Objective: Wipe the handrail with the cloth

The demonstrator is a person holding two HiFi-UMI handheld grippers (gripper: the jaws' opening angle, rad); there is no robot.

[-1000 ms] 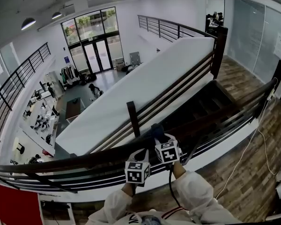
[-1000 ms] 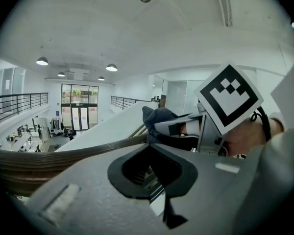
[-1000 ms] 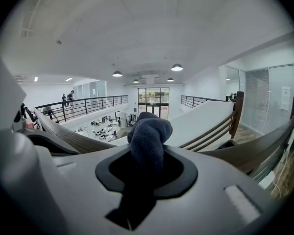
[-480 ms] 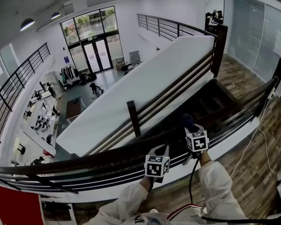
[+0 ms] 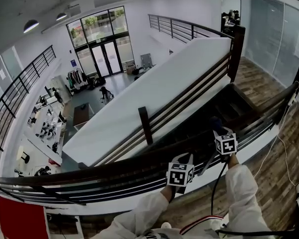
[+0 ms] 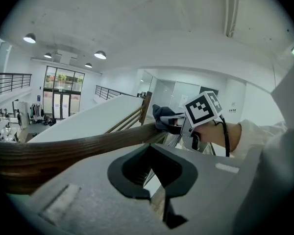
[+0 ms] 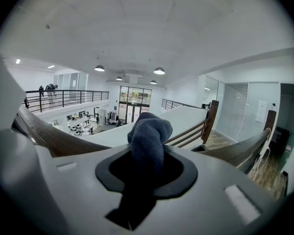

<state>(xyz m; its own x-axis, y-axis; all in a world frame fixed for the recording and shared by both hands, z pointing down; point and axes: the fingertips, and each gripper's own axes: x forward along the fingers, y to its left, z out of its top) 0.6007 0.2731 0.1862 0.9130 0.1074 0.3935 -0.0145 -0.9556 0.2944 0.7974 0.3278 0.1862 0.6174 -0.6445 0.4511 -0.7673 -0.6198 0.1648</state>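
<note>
Atop the handrail (image 5: 89, 171), right tongs (image 5: 217, 128) pinching cloth (image 7: 148, 131), left tongs (image 5: 183, 159) closed alongside.

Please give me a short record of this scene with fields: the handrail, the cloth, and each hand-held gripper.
Handrail: dark wood, runs across the head view from lower left to upper right
Cloth: dark blue, bunched, appears to press on the top of the handrail
Right hand-held gripper: shut on the cloth
Left hand-held gripper: jaws together, nothing between them, close to the handrail, left of the right one
</note>
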